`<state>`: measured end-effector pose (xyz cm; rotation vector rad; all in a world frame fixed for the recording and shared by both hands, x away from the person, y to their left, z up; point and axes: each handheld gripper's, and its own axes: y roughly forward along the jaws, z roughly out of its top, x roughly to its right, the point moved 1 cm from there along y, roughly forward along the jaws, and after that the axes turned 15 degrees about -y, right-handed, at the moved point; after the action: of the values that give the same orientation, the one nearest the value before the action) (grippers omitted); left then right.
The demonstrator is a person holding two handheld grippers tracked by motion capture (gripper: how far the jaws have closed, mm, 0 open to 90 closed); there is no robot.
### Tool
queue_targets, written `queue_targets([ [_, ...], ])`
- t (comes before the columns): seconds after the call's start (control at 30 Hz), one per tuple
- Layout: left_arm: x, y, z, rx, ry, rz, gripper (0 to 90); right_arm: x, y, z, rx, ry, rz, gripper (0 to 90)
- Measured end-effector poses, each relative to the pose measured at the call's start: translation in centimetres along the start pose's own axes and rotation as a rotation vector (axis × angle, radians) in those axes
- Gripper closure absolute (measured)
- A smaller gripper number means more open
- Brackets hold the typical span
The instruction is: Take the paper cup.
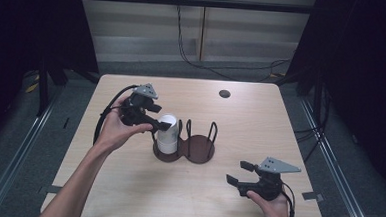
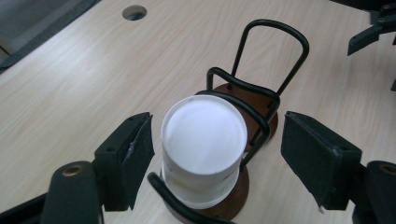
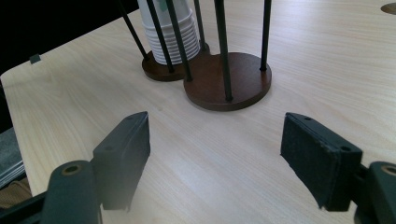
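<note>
My left claw [image 2: 217, 161] stands open around the cup stack [image 2: 204, 149] seated in the holder [image 1: 185, 147]; next I judge: withdraw clear. My right claw [image 3: 217, 163] waits open over the bench [image 3: 201, 177].

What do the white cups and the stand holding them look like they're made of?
Cups: likely paper, matte white; thin stacked rims show in the right gripper view, upside down with flat bottom up. Stand base: apparently wood, smooth dark brown, faint grain. Stand loops: probably metal wire, glossy black, thin and bent.
</note>
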<state>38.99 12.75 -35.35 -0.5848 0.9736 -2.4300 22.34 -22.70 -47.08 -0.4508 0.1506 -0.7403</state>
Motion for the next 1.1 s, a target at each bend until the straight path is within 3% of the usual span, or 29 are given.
queue_targets([
  [0.07,0.3,0.4,0.5,-0.057,0.02,0.044,28.4,0.0,0.0,0.0,-0.001,0.007,-0.002,23.8],
  [0.13,0.3,0.5,0.7,-0.056,0.01,0.001,30.3,0.0,0.1,0.0,-0.002,0.005,-0.005,23.7],
  [0.2,0.3,0.7,0.9,-0.062,0.029,0.025,32.5,0.0,0.0,0.0,-0.004,0.001,-0.005,23.7],
  [0.27,0.2,1.1,0.9,-0.064,-0.001,0.028,30.6,0.0,0.0,0.0,-0.002,0.008,-0.006,23.7],
  [0.37,-0.3,1.5,1.0,-0.102,0.014,0.05,30.4,0.0,0.0,0.0,-0.003,0.011,-0.006,23.6],
  [0.53,-0.5,2.2,0.8,-0.122,-0.014,0.013,28.6,0.1,0.1,-0.1,-0.027,0.016,-0.017,24.0],
  [0.57,-0.5,2.5,0.7,-0.123,-0.023,0.032,30.0,0.1,0.2,-0.2,-0.038,0.015,-0.018,24.0],
  [0.6,-0.6,2.6,0.7,-0.144,-0.008,0.048,29.6,0.1,0.3,-0.2,-0.038,0.012,-0.015,24.0],
  [0.67,-0.7,2.9,0.6,-0.158,-0.004,0.039,31.0,0.0,0.2,-0.1,-0.031,0.013,-0.017,24.0],
  [1.1,-0.6,4.3,0.4,-0.219,0.014,0.079,28.4,0.1,0.2,-0.2,-0.031,0.017,-0.019,23.5],
])
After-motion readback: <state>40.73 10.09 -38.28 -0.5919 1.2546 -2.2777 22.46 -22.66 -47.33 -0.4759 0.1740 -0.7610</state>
